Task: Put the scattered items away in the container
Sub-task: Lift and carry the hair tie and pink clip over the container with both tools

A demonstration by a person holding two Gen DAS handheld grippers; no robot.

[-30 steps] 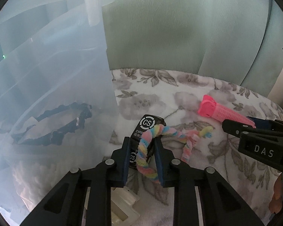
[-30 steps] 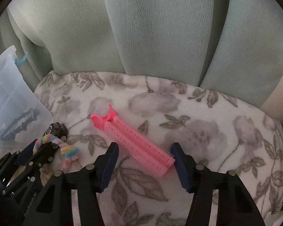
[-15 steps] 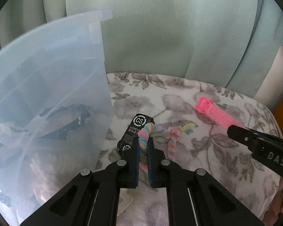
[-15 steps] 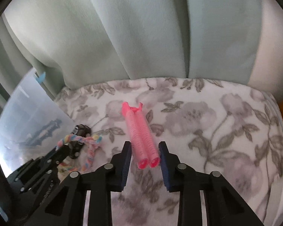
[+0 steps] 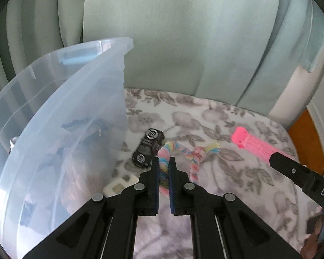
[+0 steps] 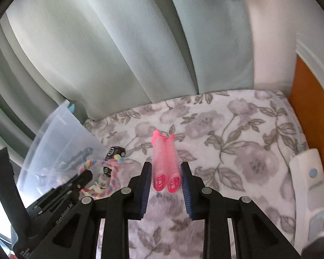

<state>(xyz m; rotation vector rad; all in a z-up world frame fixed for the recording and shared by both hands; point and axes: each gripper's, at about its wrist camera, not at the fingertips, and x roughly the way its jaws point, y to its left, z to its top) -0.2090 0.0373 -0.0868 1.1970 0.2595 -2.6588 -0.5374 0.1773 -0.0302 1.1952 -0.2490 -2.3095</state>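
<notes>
My left gripper [image 5: 164,161] is shut on a pastel braided rope [image 5: 191,153], lifted a little above the floral cloth; the rope's free end hangs down. The rope also shows in the right wrist view [image 6: 110,172]. My right gripper [image 6: 165,168] is shut on a pink double hair roller clip [image 6: 165,161], raised off the cloth; the clip also shows in the left wrist view [image 5: 254,144]. The clear plastic container [image 5: 64,129] stands to the left with dark items inside; it also shows in the right wrist view [image 6: 60,138].
A black toy car [image 5: 148,151] lies on the cloth next to the container wall. A small white plastic piece [image 5: 118,186] lies just below it. Green curtains hang behind. A white box [image 6: 308,183] sits at the right edge.
Both grippers closed from open onto their items, then rose: the left with the rope, the right with the pink clip. The container now appears lower, its rim visible.
</notes>
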